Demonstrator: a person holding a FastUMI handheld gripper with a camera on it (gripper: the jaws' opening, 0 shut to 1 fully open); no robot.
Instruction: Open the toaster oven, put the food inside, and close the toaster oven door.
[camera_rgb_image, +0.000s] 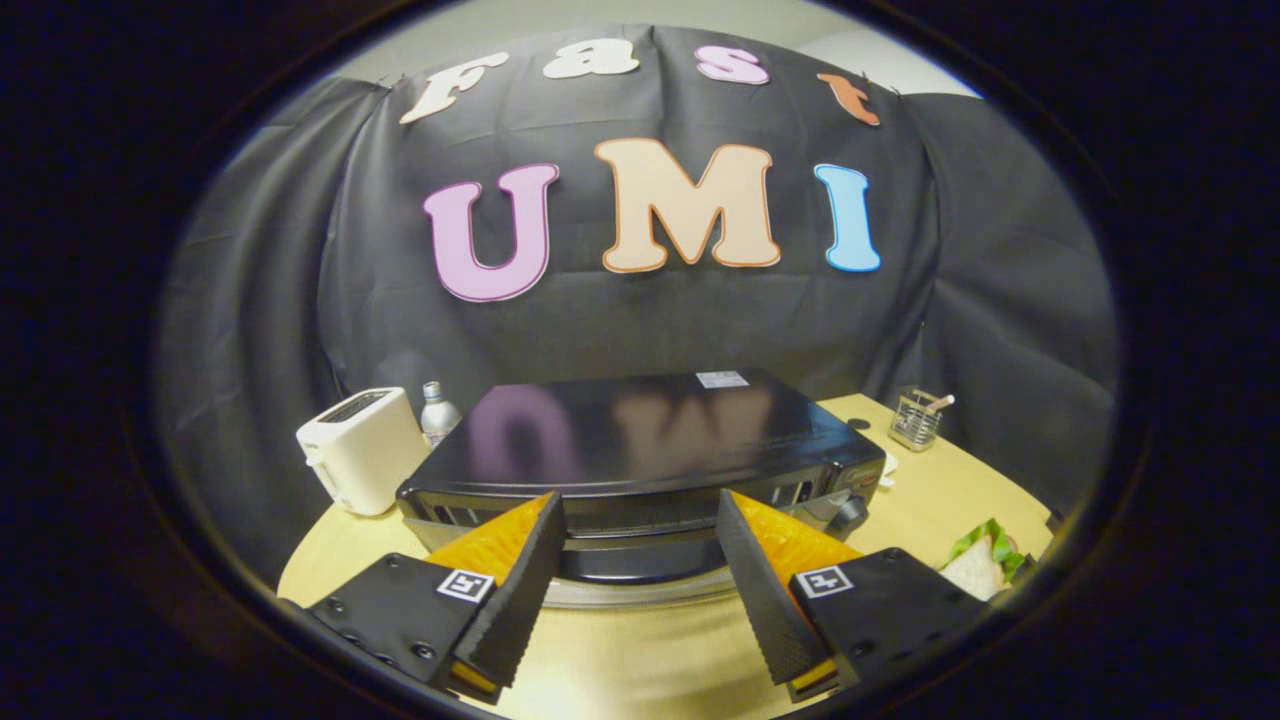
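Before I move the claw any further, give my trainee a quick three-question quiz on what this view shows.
1. True or false: the claw is shut on the toaster oven door handle.
2. Which thing stands beside the white toaster, against the booth wall? A) a clear bottle B) a kettle C) a mug
3. Fill in: the food for this job, a ____ with lettuce, lies on the table off to the right of the claw.

Key:
1. False. The claw is open, its fingers spread to either side just in front of the handle, and the door looks closed.
2. A, the bottle.
3. sandwich.
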